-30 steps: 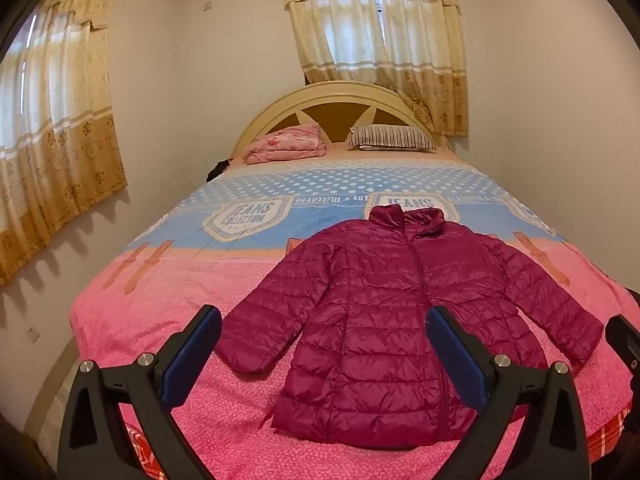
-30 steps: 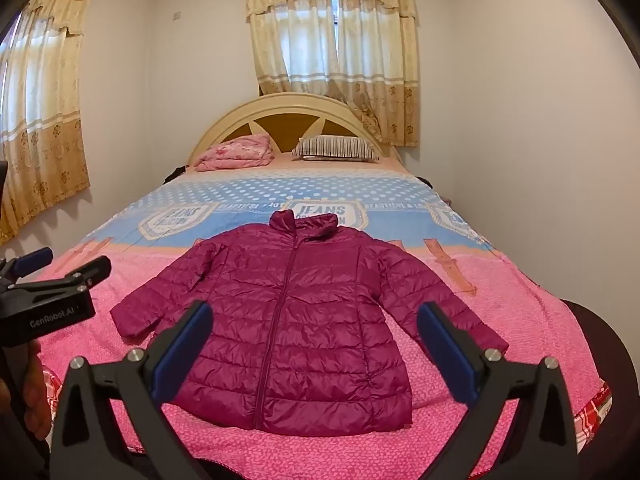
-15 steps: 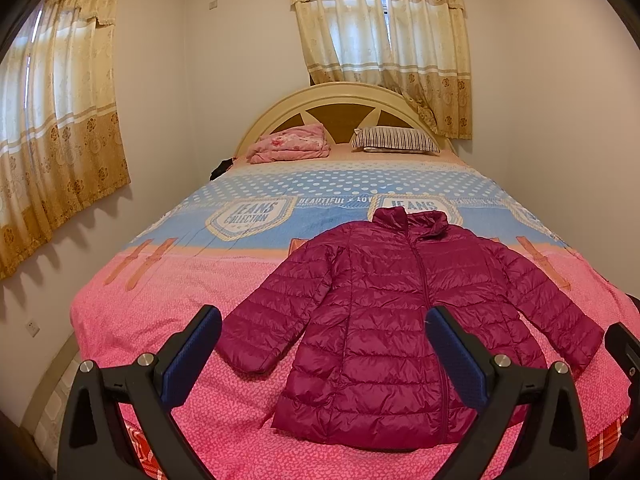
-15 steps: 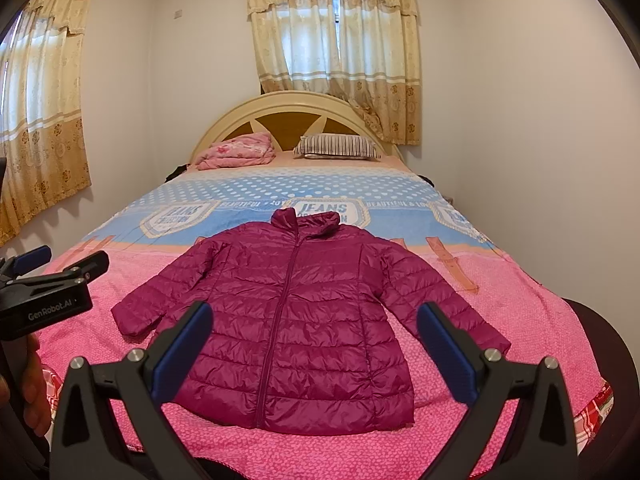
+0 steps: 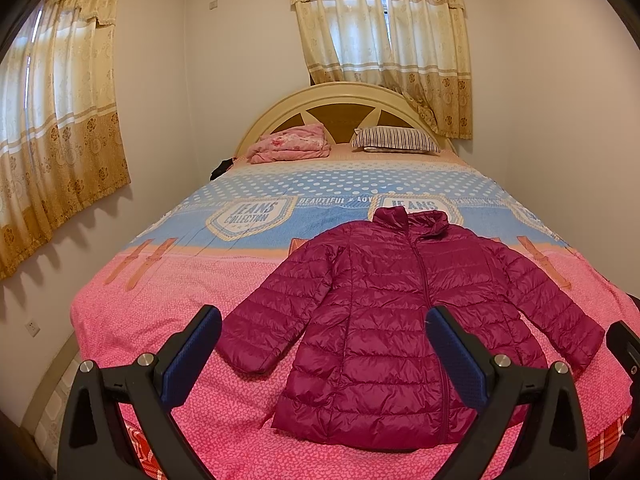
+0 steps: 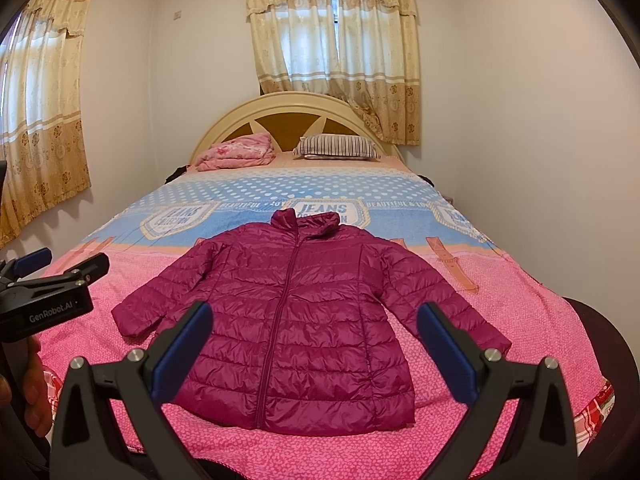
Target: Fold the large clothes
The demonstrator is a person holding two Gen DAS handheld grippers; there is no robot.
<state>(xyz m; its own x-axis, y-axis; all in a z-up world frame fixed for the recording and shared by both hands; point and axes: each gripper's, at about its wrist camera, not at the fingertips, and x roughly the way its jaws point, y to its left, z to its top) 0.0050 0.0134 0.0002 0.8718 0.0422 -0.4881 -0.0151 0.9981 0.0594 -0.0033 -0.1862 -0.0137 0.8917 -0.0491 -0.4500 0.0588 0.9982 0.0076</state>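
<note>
A magenta quilted puffer jacket lies flat, zipped, front up, sleeves spread, collar toward the headboard, on the pink end of the bed. It also shows in the right wrist view. My left gripper is open and empty, held above the foot of the bed in front of the jacket's hem and left sleeve. My right gripper is open and empty, in front of the hem. The left gripper also shows at the left edge of the right wrist view.
The bed has a pink and blue cover. A folded pink blanket and a striped pillow lie by the headboard. Walls stand close on both sides. Curtains hang behind the bed and on the left.
Both views have shifted slightly, so the jacket sits a little further right and higher in frame. Both grippers stay open; the jacket has not moved.
</note>
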